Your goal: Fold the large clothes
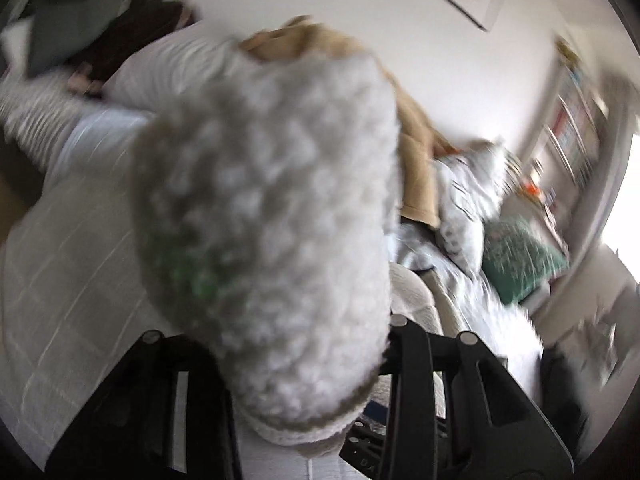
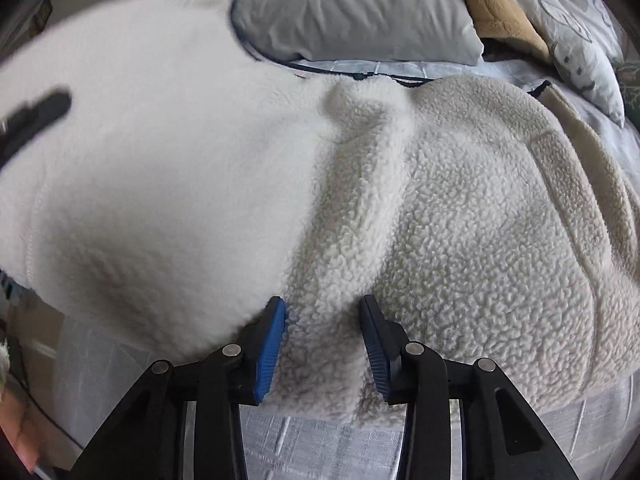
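A cream sherpa fleece garment [image 2: 460, 208] lies spread on the bed. In the right wrist view my right gripper [image 2: 323, 344] has its blue pads [image 2: 270, 350] closed on a raised fold of the fleece at its near hem. The left part of the fleece [image 2: 140, 168] is lifted and blurred. In the left wrist view my left gripper [image 1: 304, 364] holds a thick bunch of the fleece [image 1: 272, 216] that fills the view and hides its fingertips. The left gripper's black body also shows at the left edge of the right wrist view [image 2: 36, 118].
A grey checked bedsheet [image 2: 320, 444] covers the bed. A blue-grey pillow [image 2: 352, 12], a tan plush blanket [image 2: 492, 4] and a patterned pillow [image 2: 576, 40] lie at the head. A green cushion [image 1: 520, 256] and shelves [image 1: 576, 136] stand to the right.
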A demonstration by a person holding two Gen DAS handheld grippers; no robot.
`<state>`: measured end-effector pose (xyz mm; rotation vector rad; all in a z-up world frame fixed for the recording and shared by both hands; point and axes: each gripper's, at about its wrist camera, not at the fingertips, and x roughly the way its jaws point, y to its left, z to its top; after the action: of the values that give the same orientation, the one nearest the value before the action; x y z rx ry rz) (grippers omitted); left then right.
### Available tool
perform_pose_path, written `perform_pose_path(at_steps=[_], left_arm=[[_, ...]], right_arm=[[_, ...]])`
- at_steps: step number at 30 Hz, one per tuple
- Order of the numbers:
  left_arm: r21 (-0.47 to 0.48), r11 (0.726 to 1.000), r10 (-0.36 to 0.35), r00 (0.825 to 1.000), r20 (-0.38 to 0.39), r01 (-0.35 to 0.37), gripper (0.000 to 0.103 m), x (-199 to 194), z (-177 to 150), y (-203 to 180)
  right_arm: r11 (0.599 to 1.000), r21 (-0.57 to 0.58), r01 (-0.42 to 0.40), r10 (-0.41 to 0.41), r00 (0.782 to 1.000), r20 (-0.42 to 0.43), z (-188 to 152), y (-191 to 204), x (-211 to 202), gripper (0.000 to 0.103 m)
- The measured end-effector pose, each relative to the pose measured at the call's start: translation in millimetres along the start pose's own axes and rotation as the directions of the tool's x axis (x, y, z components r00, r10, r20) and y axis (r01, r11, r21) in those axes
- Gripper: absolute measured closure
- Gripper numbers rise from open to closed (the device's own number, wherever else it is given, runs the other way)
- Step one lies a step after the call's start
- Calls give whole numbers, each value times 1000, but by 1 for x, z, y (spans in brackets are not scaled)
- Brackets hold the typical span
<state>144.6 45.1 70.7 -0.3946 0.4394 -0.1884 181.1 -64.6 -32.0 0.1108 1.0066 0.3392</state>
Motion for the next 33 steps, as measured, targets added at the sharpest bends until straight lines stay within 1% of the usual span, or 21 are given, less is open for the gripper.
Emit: perform_pose_path(at_steps=[1, 3, 4, 5, 7, 10, 13, 14, 16, 17, 18, 19, 21, 22, 24, 26, 27, 28, 30, 31, 33], left_arm=[[30, 999, -15, 1000, 3, 15, 65, 1, 1, -10], [71, 996, -55, 998, -10, 55, 65, 5, 3, -29], [83, 994, -74, 997, -26, 76, 65, 7, 1, -41], [99, 991, -91, 995, -45, 95, 65, 14, 1, -53], [150, 981, -109, 991, -83, 121, 65, 25, -4, -75], [262, 952, -120, 981, -150, 156, 65, 44, -26, -108], [381, 905, -105, 966, -235, 191, 65, 65, -59, -136], [408, 891, -100, 961, -256, 202, 65, 71, -68, -144], [456, 854, -104, 940, -324, 251, 64, 84, -93, -155], [465, 837, -114, 924, -366, 287, 64, 91, -104, -158], [475, 822, -124, 913, -389, 314, 64, 95, -113, -159], [505, 798, -127, 912, -391, 328, 64, 95, -123, -163], [574, 750, -115, 919, -376, 329, 63, 94, -135, -168], [574, 748, -120, 918, -378, 334, 63, 92, -134, -168], [525, 772, -153, 906, -396, 360, 63, 88, -123, -165], [482, 785, -192, 892, -409, 390, 59, 84, -114, -158], [462, 785, -216, 882, -419, 411, 56, 80, -110, -155], [449, 783, -236, 873, -427, 431, 51, 77, -107, -154], [435, 767, -271, 852, -448, 472, 45, 70, -103, -148], [441, 752, -281, 843, -458, 490, 41, 66, -106, -155], [473, 716, -282, 833, -477, 513, 37, 59, -116, -173]], right_arm=[[999, 24, -40, 40, 999, -9, 1, -9, -5, 62], [984, 108, -142, 145, 989, -21, 6, -36, -20, 62], [979, 137, -154, 156, 988, -5, 7, -48, -29, 62], [973, 176, -151, 146, 988, 40, 9, -68, -47, 62], [963, 237, -131, 109, 989, 104, 8, -101, -73, 55], [935, 331, -127, 75, 984, 164, 2, -145, -100, 49], [900, 421, -110, 30, 981, 192, -11, -192, -123, 46], [896, 432, -103, 19, 981, 193, -13, -200, -126, 46], [883, 460, -92, 0, 981, 196, -21, -218, -135, 44], [878, 471, -89, -7, 980, 198, -25, -225, -139, 44], [873, 481, -84, -15, 980, 199, -30, -233, -143, 43], [869, 489, -80, -22, 980, 199, -36, -238, -146, 41], [862, 500, -87, -18, 979, 201, -42, -247, -151, 40], [859, 504, -95, -11, 979, 203, -44, -250, -158, 39], [845, 515, -146, 32, 974, 223, -50, -254, -164, 37], [834, 518, -192, 67, 966, 250, -50, -253, -168, 32], [825, 518, -227, 92, 958, 272, -48, -252, -171, 27], [820, 516, -250, 111, 952, 285, -45, -251, -171, 22], [803, 508, -312, 170, 937, 306, -37, -244, -169, 19], [793, 507, -337, 202, 931, 303, -34, -241, -165, 19], [781, 506, -367, 246, 925, 290, -29, -233, -154, 19]])
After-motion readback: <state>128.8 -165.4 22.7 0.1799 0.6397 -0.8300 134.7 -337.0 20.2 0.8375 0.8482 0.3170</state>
